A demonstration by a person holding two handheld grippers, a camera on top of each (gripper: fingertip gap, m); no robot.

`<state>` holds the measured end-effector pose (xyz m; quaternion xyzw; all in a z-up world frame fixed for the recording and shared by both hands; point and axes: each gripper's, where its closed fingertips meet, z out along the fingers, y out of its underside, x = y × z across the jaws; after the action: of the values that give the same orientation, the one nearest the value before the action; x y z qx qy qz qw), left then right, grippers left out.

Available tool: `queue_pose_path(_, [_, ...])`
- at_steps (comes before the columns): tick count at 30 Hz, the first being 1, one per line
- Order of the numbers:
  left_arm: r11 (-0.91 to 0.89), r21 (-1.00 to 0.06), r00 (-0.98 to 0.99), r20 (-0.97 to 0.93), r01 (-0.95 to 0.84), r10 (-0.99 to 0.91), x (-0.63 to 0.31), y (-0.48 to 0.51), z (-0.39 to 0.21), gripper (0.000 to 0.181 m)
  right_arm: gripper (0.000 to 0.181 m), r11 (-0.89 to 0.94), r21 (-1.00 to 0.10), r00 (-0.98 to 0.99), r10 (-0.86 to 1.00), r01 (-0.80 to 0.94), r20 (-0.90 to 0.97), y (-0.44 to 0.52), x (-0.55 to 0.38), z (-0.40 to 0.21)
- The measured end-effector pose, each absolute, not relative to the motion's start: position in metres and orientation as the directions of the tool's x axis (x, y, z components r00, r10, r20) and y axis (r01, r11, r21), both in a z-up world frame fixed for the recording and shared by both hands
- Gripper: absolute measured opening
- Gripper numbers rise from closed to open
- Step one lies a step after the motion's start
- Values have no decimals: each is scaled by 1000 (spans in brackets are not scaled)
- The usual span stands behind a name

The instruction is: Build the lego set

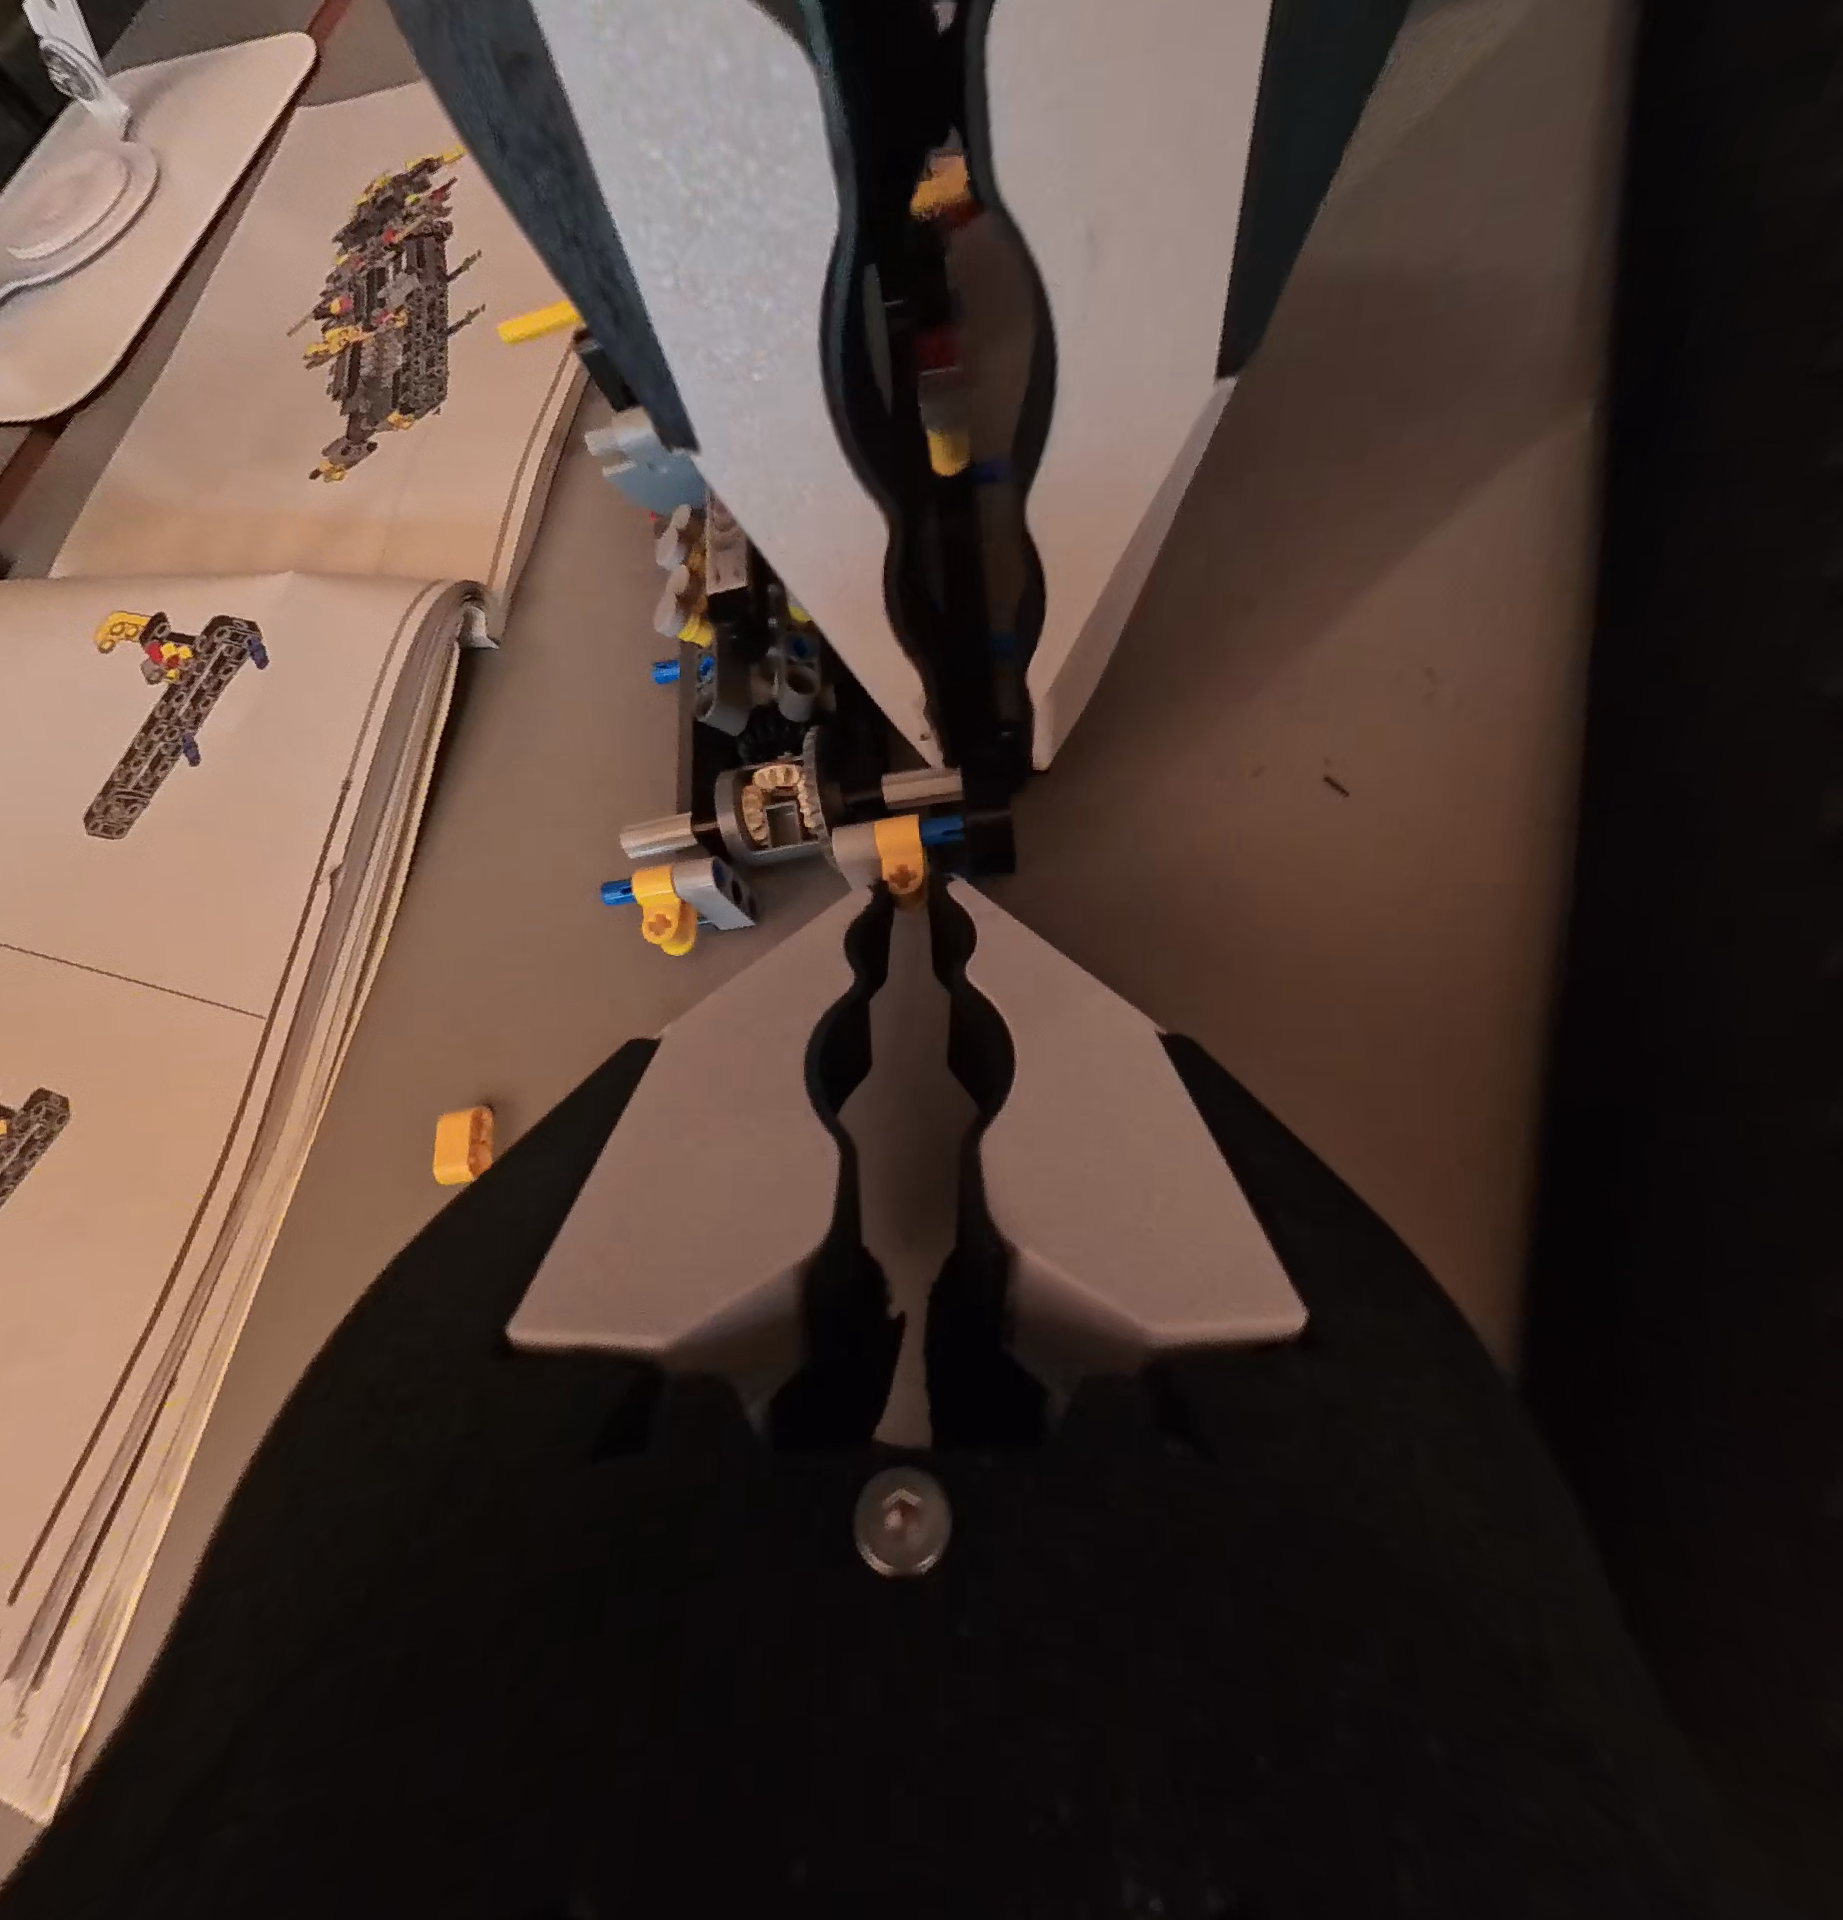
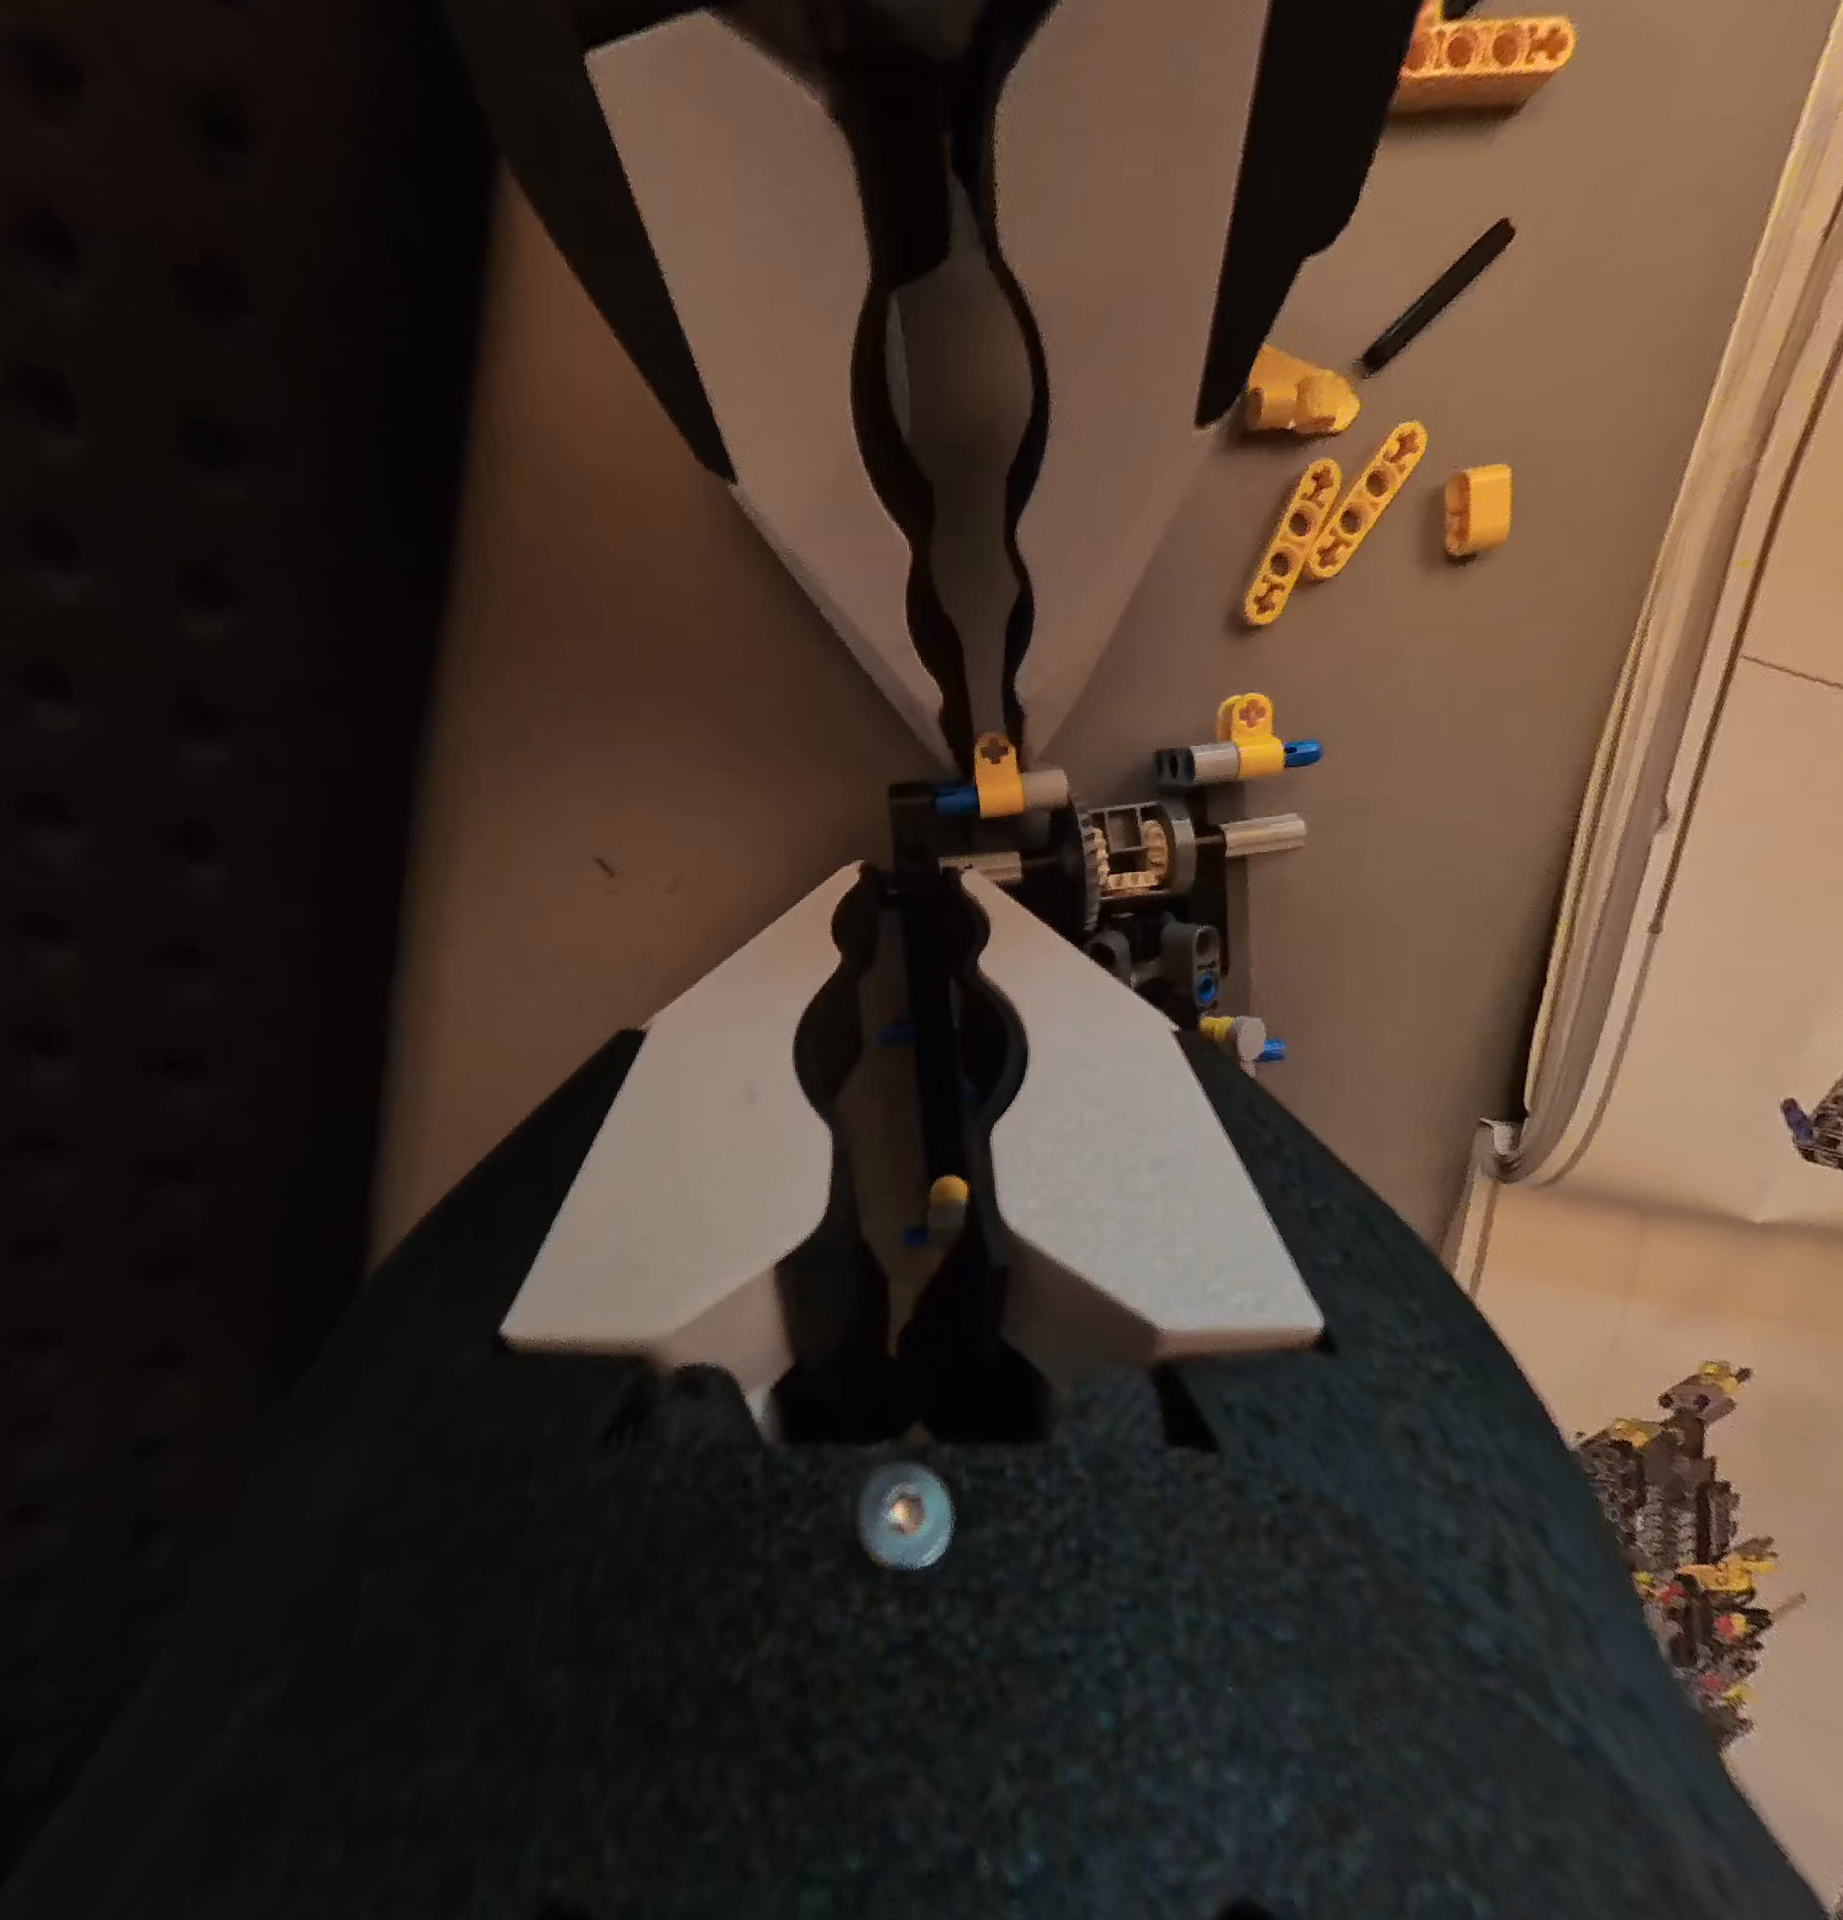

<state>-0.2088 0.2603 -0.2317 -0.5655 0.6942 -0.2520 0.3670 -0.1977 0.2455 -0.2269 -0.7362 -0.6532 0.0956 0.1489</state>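
- Closest to each camera is the black gripper body with a silver screw, and two grey fingers reaching forward from it
- Left gripper [image 1: 904, 891] has its fingers nearly together, and the tips pinch a small yellow connector [image 1: 901, 854] that sits on the end of the lego build [image 1: 792, 810]
- Right gripper [image 2: 922, 883] comes from the other side, with its fingers narrow and closed on a long black beam [image 2: 936, 1039] of the same build
- The lego build sits right between the two sets of fingertips, so both grippers meet at one corner of it
- My guess at the step: the yellow connector is being pushed onto its blue pin [image 2: 955, 798] while the right gripper holds the build steady
- The next move needs a straight, gentle push along the pin, and a firm hold on the beam so the build does not twist
- Loose yellow pieces [image 2: 1332, 520] lie off to the side of the right fingers, near the open instruction book [image 1: 200, 779]
- Most of the build is hidden behind the fingers
- I cannot tell if the connector is fully pushed on
- Edges of both views are dark and a bit blurry
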Motion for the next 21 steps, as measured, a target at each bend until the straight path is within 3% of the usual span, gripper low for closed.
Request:
queue_pose_path(12, [192, -773, -97, -168, -605, -981, -210, 259, -231, 7, 11, -137, -357, 130, 991, 924, -42, 245, -199, -228])
queue_pose_path(21, [132, -786, -82, -103, -604, -991, -210, 258, -231, 6, 11, -42, -416, 82, 994, 908, 78, 246, -200, -227])
